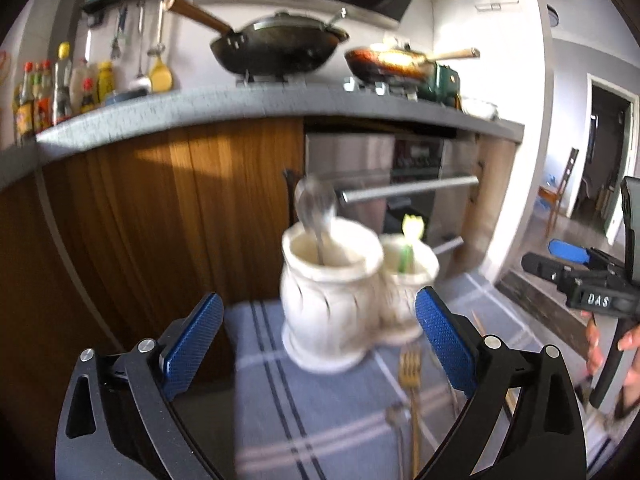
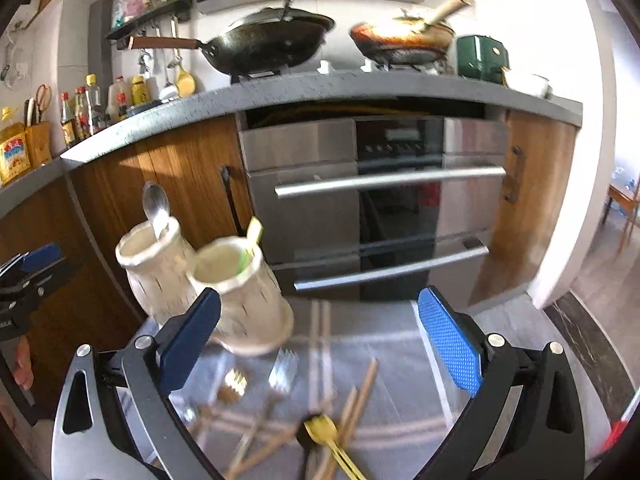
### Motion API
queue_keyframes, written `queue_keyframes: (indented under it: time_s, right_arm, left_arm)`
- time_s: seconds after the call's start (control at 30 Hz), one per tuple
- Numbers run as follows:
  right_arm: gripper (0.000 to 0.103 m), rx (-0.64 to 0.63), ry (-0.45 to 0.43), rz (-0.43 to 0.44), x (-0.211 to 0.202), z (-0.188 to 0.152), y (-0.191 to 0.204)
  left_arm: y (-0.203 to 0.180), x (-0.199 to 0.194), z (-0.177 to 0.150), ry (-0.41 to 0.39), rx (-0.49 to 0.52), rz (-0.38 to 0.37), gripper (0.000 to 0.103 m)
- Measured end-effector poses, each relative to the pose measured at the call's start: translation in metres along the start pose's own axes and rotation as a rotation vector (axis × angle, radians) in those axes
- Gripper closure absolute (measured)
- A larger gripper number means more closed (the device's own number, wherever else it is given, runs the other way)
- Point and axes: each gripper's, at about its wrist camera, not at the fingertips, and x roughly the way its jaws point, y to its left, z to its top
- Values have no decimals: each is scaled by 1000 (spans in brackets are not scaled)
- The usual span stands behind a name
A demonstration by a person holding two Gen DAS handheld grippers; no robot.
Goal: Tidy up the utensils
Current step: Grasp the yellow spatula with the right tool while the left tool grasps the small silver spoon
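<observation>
Two joined white ceramic holders stand on a blue striped cloth (image 1: 280,400). The left holder (image 1: 328,292) holds a silver spoon (image 1: 314,204); the right holder (image 1: 408,276) holds a yellow-green utensil (image 1: 410,236). My left gripper (image 1: 320,328) is open and empty, just in front of the holders. A gold fork (image 1: 410,372) lies on the cloth below it. My right gripper (image 2: 320,328) is open and empty above loose utensils: a silver fork (image 2: 282,368), a gold fork (image 2: 234,384), wooden chopsticks (image 2: 360,396) and a yellow fork (image 2: 324,436). The holders (image 2: 244,292) sit to its left.
Wooden cabinet doors (image 2: 172,168) and a steel oven (image 2: 372,200) stand behind the cloth. A grey counter (image 2: 320,84) above carries a wok (image 2: 268,44), a frying pan (image 2: 404,40) and bottles (image 2: 92,108). The right gripper shows at the right edge of the left view (image 1: 592,280).
</observation>
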Motion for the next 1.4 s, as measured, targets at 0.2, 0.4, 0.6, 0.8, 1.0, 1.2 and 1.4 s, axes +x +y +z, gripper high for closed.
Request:
queue_keyframes:
  time_s: [0.2, 0.4, 0.6, 0.8, 1.0, 1.2, 1.4]
  right_arm:
    - [5, 39, 93, -48, 9, -42, -24]
    - [5, 4, 191, -39, 25, -75, -33]
    - [10, -33, 245, 3, 30, -88, -32]
    - [30, -82, 305, 40, 33, -92, -31]
    - [57, -131, 360, 90, 35, -98, -24]
    - [67, -165, 387, 116, 33, -102, -20]
    - [68, -183, 391, 122, 34, -103, -14]
  left_arm:
    - [-5, 15, -37, 93, -20, -25, 7]
    - [-13, 42, -66, 171, 9, -39, 7]
    - [-19, 65, -90, 252, 36, -47, 9]
    - [-38, 77, -101, 313, 133, -95, 39]
    - [-45, 89, -106, 350, 173, -126, 52]
    - [-50, 94, -107, 353, 194, -155, 60]
    - [-54, 97, -104, 368, 193, -186, 64]
